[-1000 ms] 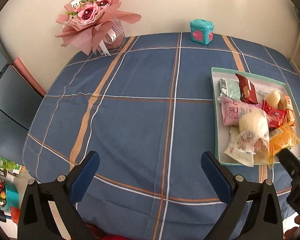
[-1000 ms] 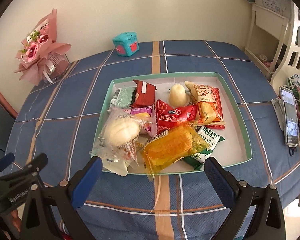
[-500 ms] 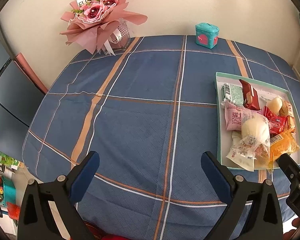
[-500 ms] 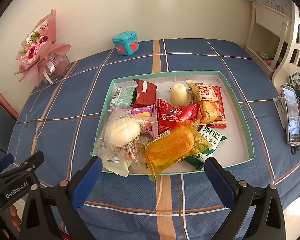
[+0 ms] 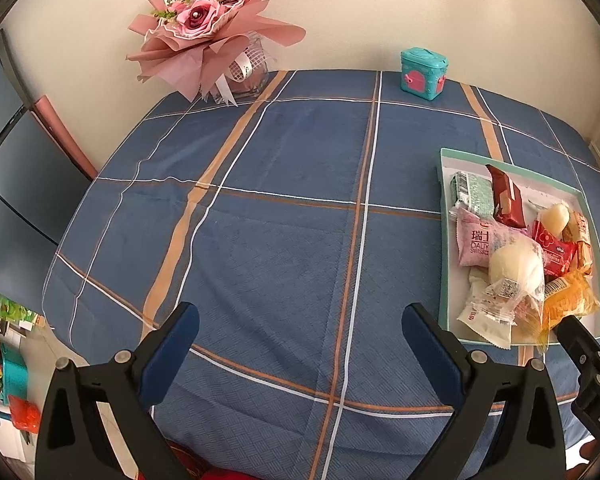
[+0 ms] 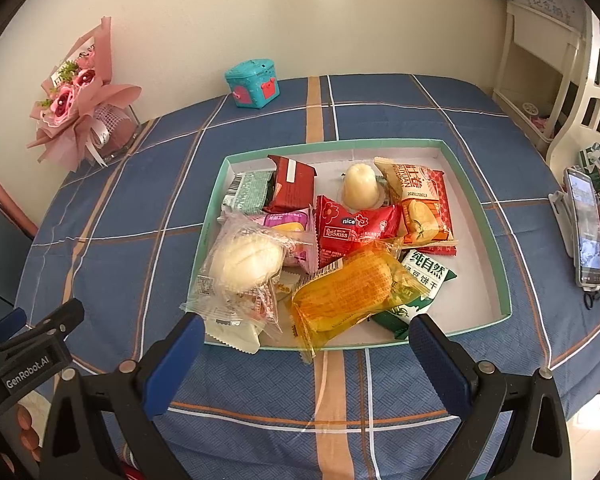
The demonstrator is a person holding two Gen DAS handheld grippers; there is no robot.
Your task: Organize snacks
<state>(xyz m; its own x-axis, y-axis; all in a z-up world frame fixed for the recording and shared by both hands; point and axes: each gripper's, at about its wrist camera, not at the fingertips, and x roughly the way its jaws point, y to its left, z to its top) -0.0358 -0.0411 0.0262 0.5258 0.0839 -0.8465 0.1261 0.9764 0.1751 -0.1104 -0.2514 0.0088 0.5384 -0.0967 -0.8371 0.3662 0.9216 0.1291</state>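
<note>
A shallow teal-rimmed white tray (image 6: 476,204) holds several wrapped snacks: a white bun in clear wrap (image 6: 242,266), an orange packet (image 6: 350,292), a red packet (image 6: 352,228), a jelly cup (image 6: 360,184) and a green-and-white packet (image 6: 428,274). My right gripper (image 6: 304,344) is open and empty just before the tray's near edge. My left gripper (image 5: 300,328) is open and empty over bare cloth, left of the tray (image 5: 444,240). Part of the right gripper (image 5: 580,344) shows in the left wrist view, part of the left gripper (image 6: 32,336) in the right wrist view.
The table has a blue plaid cloth (image 5: 280,220). A pink bouquet (image 5: 204,28) and a teal toy box (image 5: 423,74) stand at the back by the wall. A phone (image 6: 586,228) lies at the right table edge, with white shelving (image 6: 548,60) beyond.
The left wrist view has pulled back and tilted up a little, so the bouquet and tray appear lower and farther. The right gripper has barely moved. Both stay open.
</note>
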